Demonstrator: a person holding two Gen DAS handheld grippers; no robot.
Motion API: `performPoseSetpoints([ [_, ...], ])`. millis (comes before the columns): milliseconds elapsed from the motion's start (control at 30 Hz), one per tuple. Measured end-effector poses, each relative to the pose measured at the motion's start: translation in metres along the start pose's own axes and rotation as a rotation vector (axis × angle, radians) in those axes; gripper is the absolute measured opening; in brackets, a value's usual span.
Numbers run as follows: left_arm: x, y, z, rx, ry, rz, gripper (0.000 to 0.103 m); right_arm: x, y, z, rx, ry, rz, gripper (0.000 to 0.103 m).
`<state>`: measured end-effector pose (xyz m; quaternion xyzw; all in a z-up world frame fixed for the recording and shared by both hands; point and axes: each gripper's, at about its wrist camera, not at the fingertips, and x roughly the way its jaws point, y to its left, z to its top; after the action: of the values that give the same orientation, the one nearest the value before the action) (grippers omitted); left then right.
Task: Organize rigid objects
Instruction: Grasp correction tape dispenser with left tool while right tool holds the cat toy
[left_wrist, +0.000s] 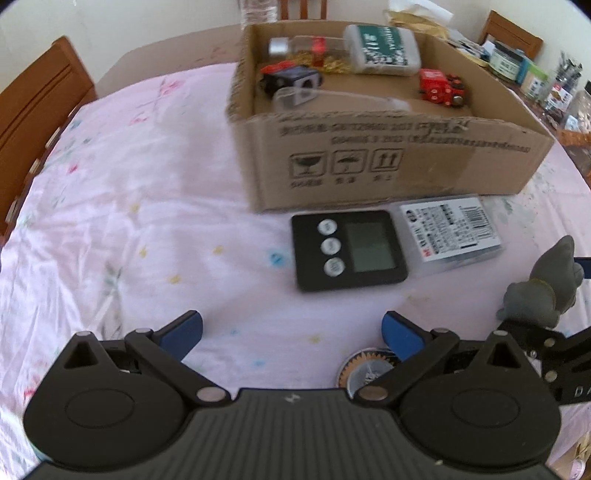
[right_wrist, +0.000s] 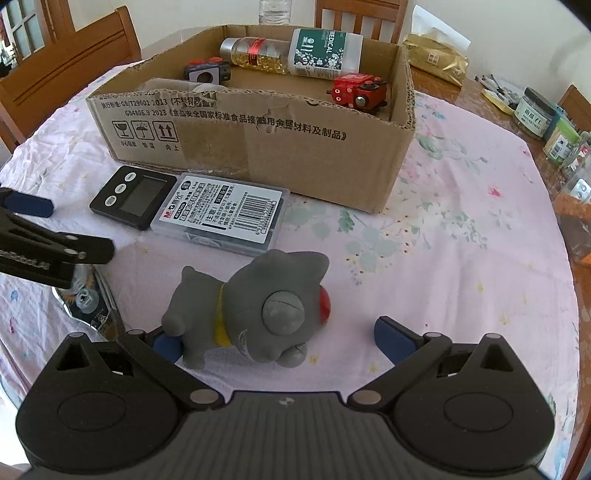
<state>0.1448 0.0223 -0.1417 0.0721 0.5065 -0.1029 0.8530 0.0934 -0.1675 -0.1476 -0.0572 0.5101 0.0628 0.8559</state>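
A cardboard box (right_wrist: 280, 147) (left_wrist: 406, 162) stands at the back of the table, holding a red toy train (right_wrist: 358, 90), a white-green medical bottle (right_wrist: 325, 53), a capsule bottle (right_wrist: 255, 55) and a grey-red block (right_wrist: 207, 72). In front of it lie a black timer (left_wrist: 347, 249) (right_wrist: 133, 195) and a clear lead case (left_wrist: 450, 230) (right_wrist: 225, 214). A grey toy dog (right_wrist: 255, 314) (left_wrist: 539, 291) lies between my right gripper's (right_wrist: 284, 339) open fingers, nearer the left one. My left gripper (left_wrist: 293, 332) is open and empty above the cloth, near a round disc (left_wrist: 365, 369).
A pink floral cloth (right_wrist: 461, 258) covers the round table. Wooden chairs (left_wrist: 33, 103) stand around it. Jars, bottles and a gold bag (right_wrist: 436, 59) crowd the far right edge. My left gripper's arm shows in the right wrist view (right_wrist: 55, 251) above a shiny disc (right_wrist: 88, 299).
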Motion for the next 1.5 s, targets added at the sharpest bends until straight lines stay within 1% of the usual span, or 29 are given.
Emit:
performPoseSetpoints([
  [100,-0.011,0.0,-0.004,0.005,-0.015,-0.006,0.102,0.0,0.0,-0.001,-0.001,-0.005,0.0,0.103],
  [233,-0.03,-0.009,-0.012,0.023,-0.049,-0.073,0.102,-0.001,0.0,-0.003,-0.012,-0.018,0.005,0.103],
  [367,-0.038,-0.022,-0.025,0.036,-0.049,-0.091,0.102,-0.001,0.0,0.002,-0.04,0.008,0.022,0.103],
  [567,-0.039,-0.033,-0.04,0.033,-0.057,-0.069,0.102,-0.008,0.004,-0.004,-0.182,0.008,0.084,0.103],
  [700,-0.034,-0.041,-0.044,0.029,-0.049,-0.066,0.102,-0.011,0.002,-0.012,-0.23,0.024,0.147,0.103],
  [767,-0.03,-0.044,-0.046,0.023,-0.042,-0.061,0.102,-0.012,0.003,-0.017,-0.261,0.017,0.149,0.103],
  [867,-0.026,-0.051,-0.048,0.017,-0.037,-0.052,0.102,-0.015,0.002,-0.021,-0.266,0.012,0.154,0.103],
  [967,-0.024,-0.059,-0.049,0.033,-0.054,-0.03,0.103,-0.016,-0.002,-0.025,-0.274,0.005,0.16,0.103],
  [1100,-0.022,-0.062,-0.048,0.049,-0.082,-0.039,0.103,-0.021,-0.005,-0.03,-0.281,0.0,0.166,0.103],
  [1233,-0.02,-0.063,-0.046,0.079,-0.097,-0.046,0.103,-0.026,-0.01,-0.032,-0.253,-0.011,0.186,0.103],
  [1300,-0.02,-0.062,-0.045,0.078,-0.091,-0.055,0.101,-0.031,-0.011,-0.032,-0.233,-0.028,0.198,0.103],
  [1367,-0.021,-0.062,-0.044,0.077,-0.096,-0.059,0.093,-0.035,-0.012,-0.032,-0.209,-0.036,0.22,0.103],
  [1400,-0.023,-0.063,-0.044,0.078,-0.1,-0.059,0.091,-0.037,-0.011,-0.033,-0.201,-0.039,0.215,0.103],
  [1500,-0.023,-0.062,-0.043,0.072,-0.096,-0.057,0.09,-0.039,-0.011,-0.035,-0.181,-0.037,0.21,0.103],
])
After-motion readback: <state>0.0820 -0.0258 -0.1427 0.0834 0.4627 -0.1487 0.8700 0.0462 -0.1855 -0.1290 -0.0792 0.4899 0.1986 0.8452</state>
